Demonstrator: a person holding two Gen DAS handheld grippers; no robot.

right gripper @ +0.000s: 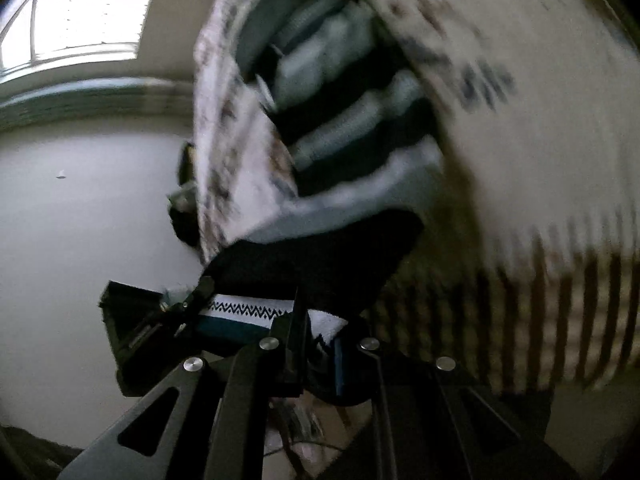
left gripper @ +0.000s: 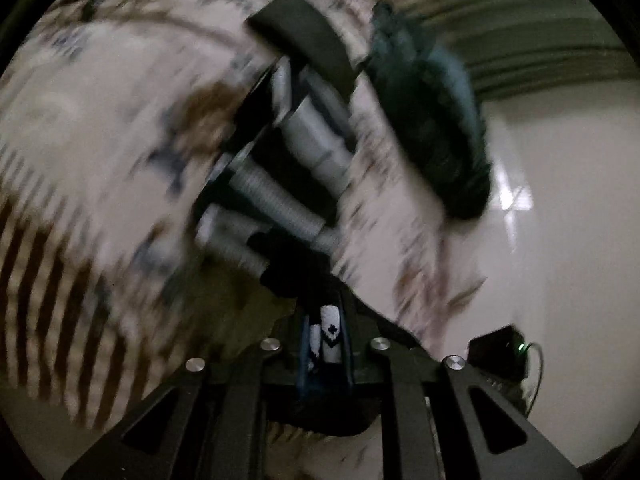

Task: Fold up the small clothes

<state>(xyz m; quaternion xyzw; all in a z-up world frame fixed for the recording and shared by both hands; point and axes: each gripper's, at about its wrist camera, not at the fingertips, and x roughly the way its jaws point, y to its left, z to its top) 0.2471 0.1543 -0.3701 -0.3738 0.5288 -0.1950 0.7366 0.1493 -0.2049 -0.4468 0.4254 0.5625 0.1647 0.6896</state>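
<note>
Honestly, both the left gripper point(left gripper: 326, 344) and right gripper point(right gripper: 316, 340) pinch only the striped garment point(right gripper: 352, 148) edge; that thin hem could slip free mid-lift.

The striped sock point(left gripper: 304, 168) hangs stretched straight ahead of both grippers over the patterned cloth point(left gripper: 100, 140). A dark bundle point(left gripper: 436, 128) sits beside it; pale floor point(right gripper: 80, 220) lies open.

black-and-white striped sock point(left gripper: 304, 168) hangs stretched, its patterned cuff point(right gripper: 248, 310) pinched.

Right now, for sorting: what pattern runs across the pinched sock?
Black-and-white stripes on the striped knit sock, right wrist view.
</note>
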